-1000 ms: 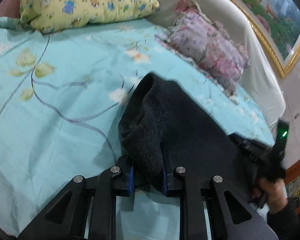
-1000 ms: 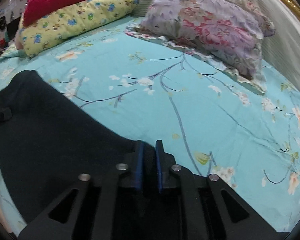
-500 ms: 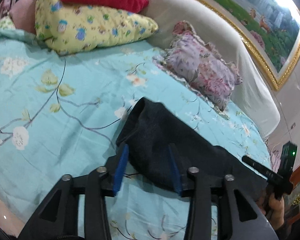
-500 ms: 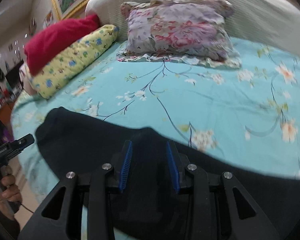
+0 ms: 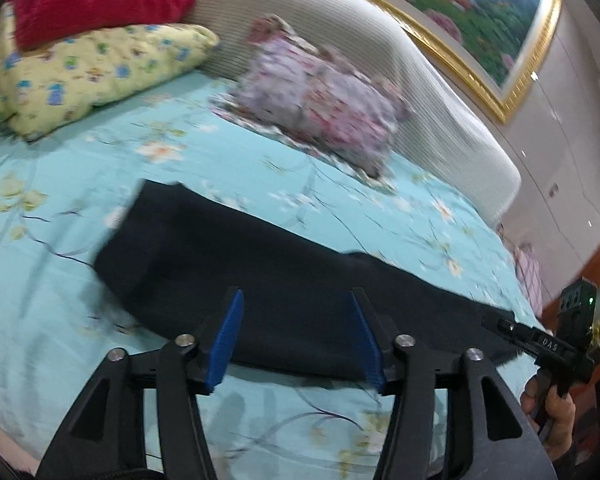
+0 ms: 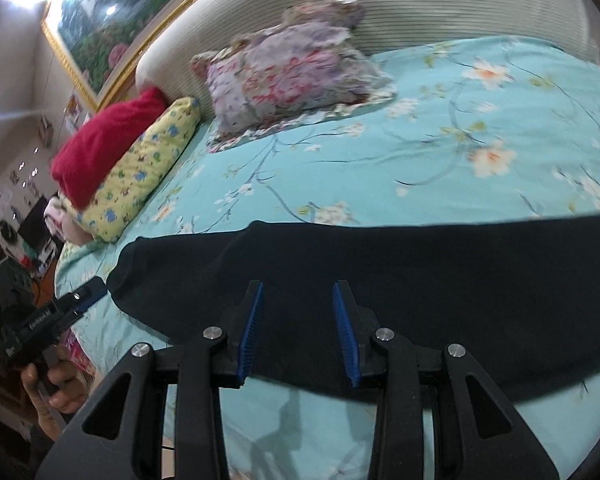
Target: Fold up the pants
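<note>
Hovering over dark pants (image 5: pixel 284 280), both claws spread wide, gripping nothing. Left gripper (image 5: pixel 298 336) sits lower centre of its frame, blue pads apart over near edge of cloth. Right gripper (image 6: pixel 298 330) likewise lower centre, pads apart above same long strip. Pants lie flat across middle of blue bed sheet (image 6: pixel 440 152), apparently already halved lengthwise, though blur makes layers hard to confirm. Pillows (image 6: pixel 284 76) upper frame, well apart. Next fold pending: you pick one end, pinch both layers, carry toward other end.
</note>
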Tool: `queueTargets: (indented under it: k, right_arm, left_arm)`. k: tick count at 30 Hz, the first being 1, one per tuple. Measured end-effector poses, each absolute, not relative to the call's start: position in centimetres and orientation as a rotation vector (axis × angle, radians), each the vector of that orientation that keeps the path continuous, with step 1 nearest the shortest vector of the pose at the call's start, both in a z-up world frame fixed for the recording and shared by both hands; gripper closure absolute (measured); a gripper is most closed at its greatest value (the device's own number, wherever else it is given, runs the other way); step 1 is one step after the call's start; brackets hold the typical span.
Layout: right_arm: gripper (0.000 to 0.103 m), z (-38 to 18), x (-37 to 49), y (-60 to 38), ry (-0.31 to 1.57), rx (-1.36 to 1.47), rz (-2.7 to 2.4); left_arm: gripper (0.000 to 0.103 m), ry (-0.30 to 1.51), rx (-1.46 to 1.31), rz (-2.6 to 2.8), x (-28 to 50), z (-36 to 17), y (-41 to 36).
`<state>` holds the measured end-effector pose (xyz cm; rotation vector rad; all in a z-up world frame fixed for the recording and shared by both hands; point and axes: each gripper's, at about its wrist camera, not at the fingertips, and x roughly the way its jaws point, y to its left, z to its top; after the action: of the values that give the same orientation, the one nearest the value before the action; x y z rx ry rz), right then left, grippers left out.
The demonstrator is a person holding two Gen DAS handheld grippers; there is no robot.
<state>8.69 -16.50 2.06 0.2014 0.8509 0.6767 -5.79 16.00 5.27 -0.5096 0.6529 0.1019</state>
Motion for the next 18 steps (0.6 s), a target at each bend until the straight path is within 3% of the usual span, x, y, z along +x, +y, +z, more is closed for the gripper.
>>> queueTargets:
  k: [5, 18]
  right_arm:
    - [0.055, 1.8, 7.8, -19.7, 0.830, 0.256, 0.624]
    - [0.055, -0.2, 5.4, -30.0, 0.806, 0.437, 0.441]
  left_arm:
    - [0.046, 0.702, -0.469, 0.027, -4.1, 5.2, 12.5]
    - [0.044, 0.789, -0.367, -0.185, 0.3, 4.6, 3.3]
